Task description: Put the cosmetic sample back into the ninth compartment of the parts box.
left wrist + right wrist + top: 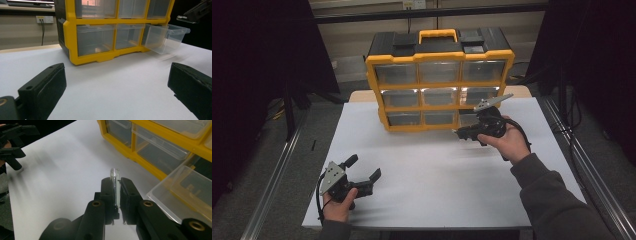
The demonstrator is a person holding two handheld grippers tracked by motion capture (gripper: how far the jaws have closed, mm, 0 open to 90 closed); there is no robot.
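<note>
A thin clear tube (115, 173) stands pinched between the jaws of my right gripper (116, 183), its open end sticking out past the fingertips. That gripper (460, 132) hovers in front of the yellow and black drawer cabinet (439, 75), beside its pulled-out bottom right drawer (180, 192). The clear drawer (166, 37) juts out over the table and looks empty. My left gripper (364, 167) rests low at the front left of the white table, jaws wide apart and nothing between them (117, 82).
The white tabletop (437, 170) stretches between the two grippers. The cabinet's other clear drawers are pushed in. Dark curtains and metal rails flank the table on both sides.
</note>
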